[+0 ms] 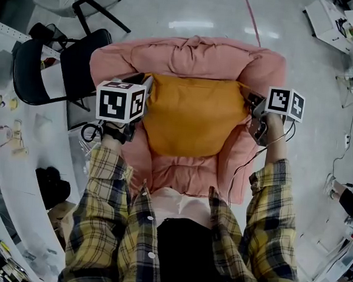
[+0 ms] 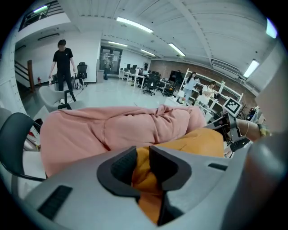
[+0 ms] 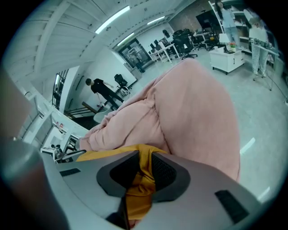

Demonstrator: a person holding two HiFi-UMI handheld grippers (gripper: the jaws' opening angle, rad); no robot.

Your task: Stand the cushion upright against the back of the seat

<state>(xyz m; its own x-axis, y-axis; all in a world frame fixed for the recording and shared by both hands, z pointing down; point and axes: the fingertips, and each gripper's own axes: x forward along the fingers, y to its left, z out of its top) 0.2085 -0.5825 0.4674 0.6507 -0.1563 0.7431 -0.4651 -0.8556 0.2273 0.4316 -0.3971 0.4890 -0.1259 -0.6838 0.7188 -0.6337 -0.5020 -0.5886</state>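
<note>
Orange fabric fills the middle of the scene: the cushion (image 1: 191,114) sits inside the pink padded armchair (image 1: 189,54). Its upper edge lies against the puffy backrest, and its rounded lower edge reaches toward the front of the seat. The chair's soft arms close in on both of its sides. From above, how steeply it leans cannot be told.

The left gripper (image 1: 146,83) has the cushion's upper left corner. In the left gripper view its jaws (image 2: 143,155) stand only slightly apart, with a bunched fold of the orange cloth pinched between the dark ribbed pads. The right gripper (image 1: 252,102) has the opposite upper corner. In the right gripper view its jaws (image 3: 145,159) are likewise almost together, with a strip of the same cloth clamped between them and the pink chair arm bulging just behind.

Yellow plaid sleeves (image 1: 109,181) lead down from both grippers to the person standing at the chair's front. A black office chair (image 1: 48,66) stands just left of the armchair, beside a curved white table (image 1: 16,173). Far across the hall, a person in black (image 2: 63,56) stands on the pale floor.
</note>
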